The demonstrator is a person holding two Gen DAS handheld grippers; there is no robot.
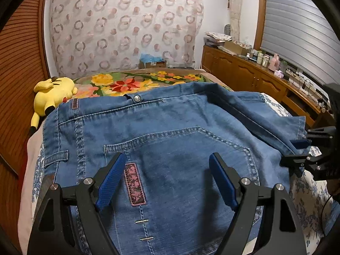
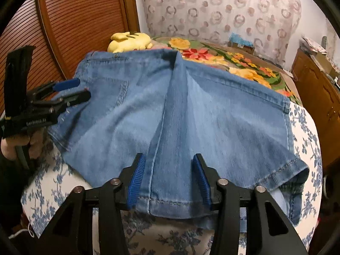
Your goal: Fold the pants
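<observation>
Folded blue pants [image 2: 191, 110] lying on the bed [image 2: 306, 131]. Left gripper [image 1: 167, 180] fingers released, spread above the back pocket; right gripper [image 2: 170, 178] fingers straddle the hem, not visibly pinching

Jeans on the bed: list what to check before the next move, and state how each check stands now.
1. Is the left tongs free: ok. It is open wide over the back pocket and holds nothing.
2. Does the right tongs grip the hem: not ok. Its pads straddle the hem, and the cloth lies flat between them.
3. Are the jeans smooth: not ok. A ridge runs from the waist to the hem.
4. Is the plush toy clear of the jeans: cannot tell. It lies right at the waistband corner.
</observation>
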